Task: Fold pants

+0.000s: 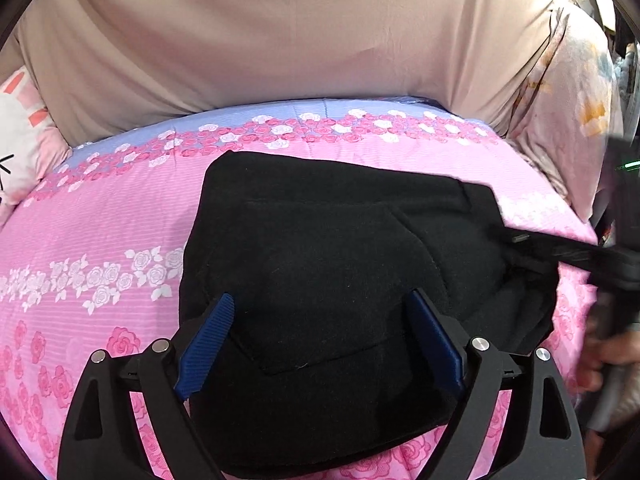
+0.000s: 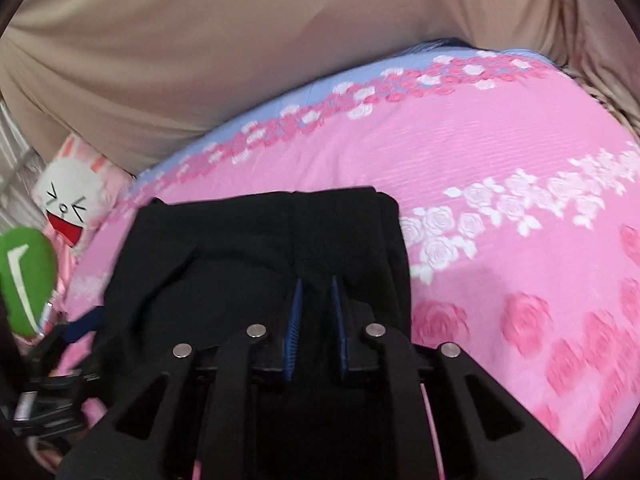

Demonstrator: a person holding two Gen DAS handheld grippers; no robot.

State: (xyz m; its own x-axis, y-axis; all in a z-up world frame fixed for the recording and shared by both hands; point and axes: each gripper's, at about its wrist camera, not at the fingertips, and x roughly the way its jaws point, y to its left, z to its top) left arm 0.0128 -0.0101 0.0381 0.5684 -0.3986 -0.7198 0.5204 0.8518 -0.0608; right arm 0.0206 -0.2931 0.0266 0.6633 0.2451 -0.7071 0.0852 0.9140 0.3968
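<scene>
the black pants [image 1: 320,264] lie folded into a compact stack on the pink rose-print bedspread [image 1: 100,232], directly ahead of and under both sets of fingers. the left gripper [image 1: 322,312] hovers over the near part of the stack with its blue pads [image 1: 208,344] spread wide, holding nothing. the right gripper [image 2: 316,296] has its pads [image 2: 295,312] drawn close together with only a narrow gap of black cloth showing between them (whether they actually pinch a fold, i cannot tell). in the left wrist view the right gripper reaches in from the right edge to the stack's right side. ahead of the left fingers the stack's far edge runs fairly straight, with open bedspread beyond it up to the beige headboard [image 1: 280,40]. to the right of the right fingers the bedspread lies broad and bare; to their left sit a white bunny pillow [image 2: 68,204] and a green object [image 2: 24,276] near the bed's edge.
</scene>
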